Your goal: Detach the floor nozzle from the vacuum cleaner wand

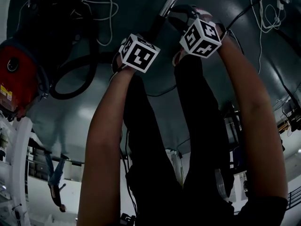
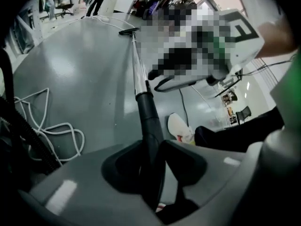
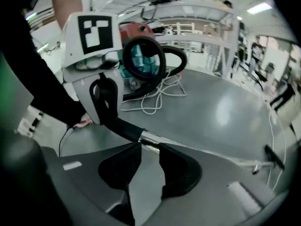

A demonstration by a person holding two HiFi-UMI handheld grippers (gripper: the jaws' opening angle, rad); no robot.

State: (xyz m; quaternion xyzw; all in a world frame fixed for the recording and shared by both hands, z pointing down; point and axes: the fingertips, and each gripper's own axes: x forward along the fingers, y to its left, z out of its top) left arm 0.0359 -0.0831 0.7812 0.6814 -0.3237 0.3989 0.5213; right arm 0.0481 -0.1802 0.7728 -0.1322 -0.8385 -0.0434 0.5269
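Observation:
The vacuum wand (image 2: 138,69) is a chrome tube that runs away across the grey floor to the black floor nozzle (image 2: 129,30), which sits on its far end. My left gripper (image 2: 153,147) is shut on the wand's black sleeve (image 2: 150,121). My right gripper (image 3: 149,147) is open with only floor showing in its gap; the wand (image 3: 155,138) crosses just past its fingertips. In the right gripper view the nozzle (image 3: 273,157) lies far right. In the head view both marker cubes (image 1: 138,53) (image 1: 201,36) sit side by side at the wand (image 1: 170,0).
The red vacuum body (image 1: 16,76) with its black hose (image 1: 75,74) stands to the left. White cable (image 2: 47,126) lies looped on the floor. A white shoe (image 2: 181,128) and dark trouser legs are close under the grippers. Desks, chairs and people stand far off.

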